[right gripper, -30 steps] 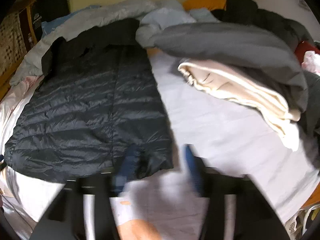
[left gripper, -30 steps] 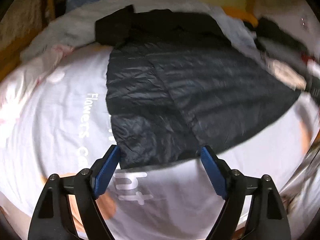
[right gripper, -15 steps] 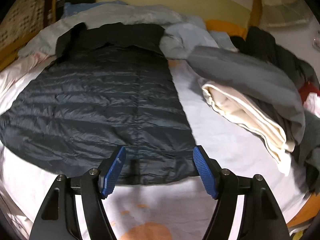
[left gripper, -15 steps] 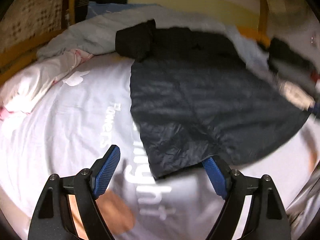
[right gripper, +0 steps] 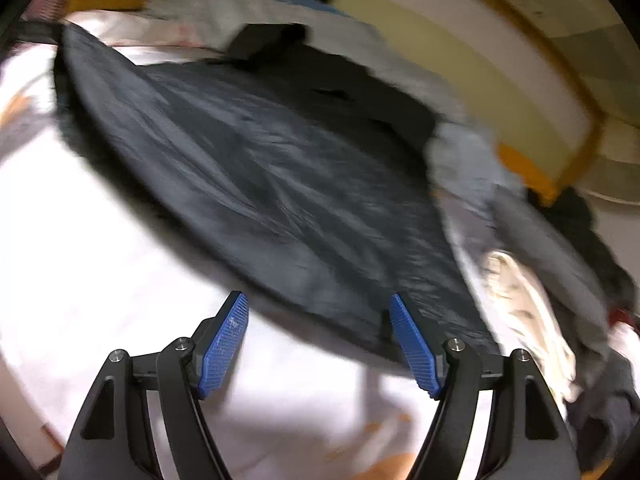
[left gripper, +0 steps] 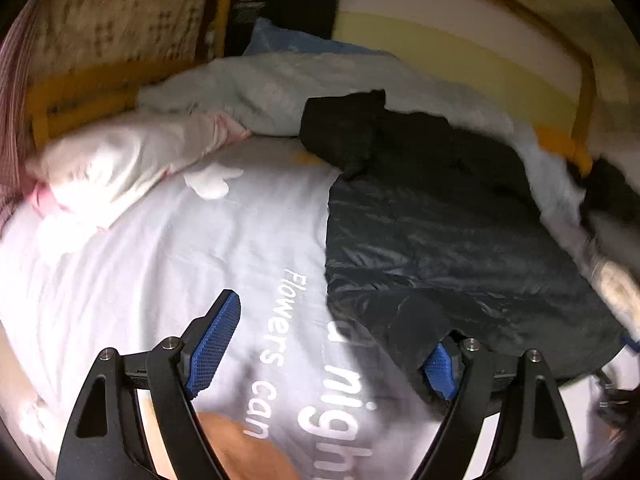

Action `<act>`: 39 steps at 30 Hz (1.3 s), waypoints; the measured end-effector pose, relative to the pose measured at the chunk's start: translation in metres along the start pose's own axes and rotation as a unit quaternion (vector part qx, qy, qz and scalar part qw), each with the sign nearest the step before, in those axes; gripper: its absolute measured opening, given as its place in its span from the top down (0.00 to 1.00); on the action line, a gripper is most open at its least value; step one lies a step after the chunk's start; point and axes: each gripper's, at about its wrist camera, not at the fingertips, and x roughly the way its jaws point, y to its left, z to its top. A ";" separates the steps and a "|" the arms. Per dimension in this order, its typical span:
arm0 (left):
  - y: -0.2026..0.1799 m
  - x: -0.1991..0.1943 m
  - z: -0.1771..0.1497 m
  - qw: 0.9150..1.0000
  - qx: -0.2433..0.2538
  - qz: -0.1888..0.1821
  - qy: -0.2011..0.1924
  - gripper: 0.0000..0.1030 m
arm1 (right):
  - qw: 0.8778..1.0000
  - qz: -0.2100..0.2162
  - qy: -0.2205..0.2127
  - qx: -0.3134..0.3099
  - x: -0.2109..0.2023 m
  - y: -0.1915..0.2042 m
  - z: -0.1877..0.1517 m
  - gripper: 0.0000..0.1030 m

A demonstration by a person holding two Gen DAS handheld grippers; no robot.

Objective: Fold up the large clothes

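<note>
Left wrist view: left gripper (left gripper: 334,346) was swung leftward since half second earlier, jaws wide, right pad now under hem corner of dark jacket (left gripper: 440,240) spread on bed sheet (left gripper: 160,240). Right gripper (right gripper: 320,344) likewise wide, brought to hem; grasp judged imminent, fold not begun.

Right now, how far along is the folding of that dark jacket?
Done: the jacket lies spread flat on the bed sheet. In hand: both grippers, left and right, are open at its near hem, gripping nothing. Left: grabbing the hem and every fold; no fold shows yet.
</note>
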 end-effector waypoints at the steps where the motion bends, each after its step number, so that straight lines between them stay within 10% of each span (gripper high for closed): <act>1: 0.002 0.003 0.002 1.000 -0.003 0.008 0.005 0.21 | 1.000 -0.013 0.001 0.018 0.004 -0.007 0.000 0.27; 13: 0.023 0.022 -0.015 0.993 0.003 0.110 0.039 0.20 | 0.971 -0.122 0.101 0.180 0.061 -0.129 -0.010 0.20; 18: 0.035 0.022 -0.017 0.994 -0.019 0.099 0.049 0.19 | 0.947 -0.033 0.137 0.290 0.066 -0.171 -0.027 0.20; 24: 0.027 -0.003 -0.013 0.994 -0.007 0.111 0.006 0.19 | 0.962 -0.032 0.115 0.244 0.038 -0.169 -0.019 0.23; 29: 0.021 -0.002 -0.016 0.996 0.017 0.088 0.013 0.19 | 0.963 0.060 0.077 0.250 0.018 -0.165 -0.019 0.90; 33: 0.021 -0.003 -0.017 0.996 0.014 0.086 0.017 0.47 | 0.968 0.070 0.059 0.234 0.006 -0.159 -0.012 0.95; 39: 0.012 -0.057 -0.003 0.993 0.022 0.101 -0.052 0.58 | 0.969 0.077 0.041 0.232 -0.024 -0.164 -0.006 0.95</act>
